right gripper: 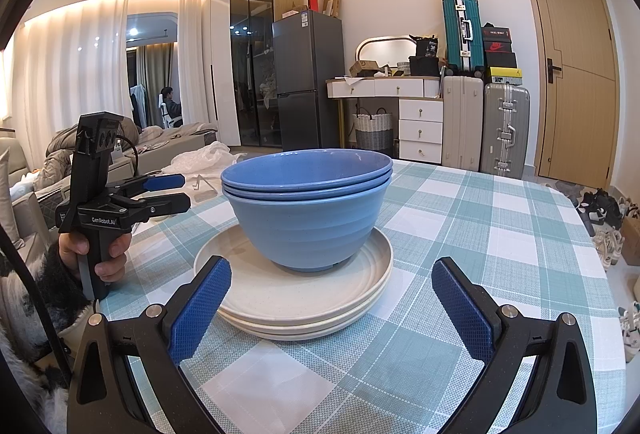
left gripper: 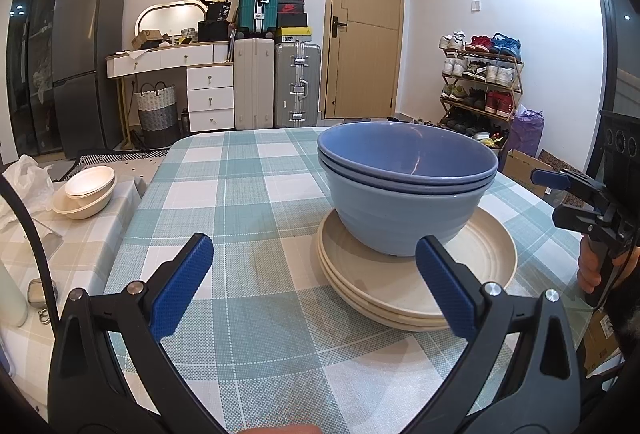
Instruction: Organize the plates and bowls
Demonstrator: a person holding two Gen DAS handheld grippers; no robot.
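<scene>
Three nested blue bowls [left gripper: 408, 185] [right gripper: 308, 209] stand upright on a stack of three cream plates [left gripper: 480, 266] [right gripper: 280, 294], on the table with a green checked cloth [left gripper: 240, 193] [right gripper: 500, 234]. My left gripper [left gripper: 316, 284] is open and holds nothing; its right finger [left gripper: 444, 286] overlaps the near rim of the plates in the picture. My right gripper [right gripper: 332, 310] is also open, with the near edge of the plates between its fingers in the picture. Each gripper shows in the other's view, the right gripper [left gripper: 558, 195] at the right and the left gripper [right gripper: 170, 192] at the left, both held by a hand.
A lower side table [left gripper: 92, 254] at the left carries two nested cream bowls [left gripper: 86, 191] and a white plastic bag [left gripper: 24, 177]. Beyond the table's far edge are suitcases [left gripper: 276, 85], a drawer unit [left gripper: 210, 97], a door [left gripper: 364, 25] and a shoe rack [left gripper: 480, 81].
</scene>
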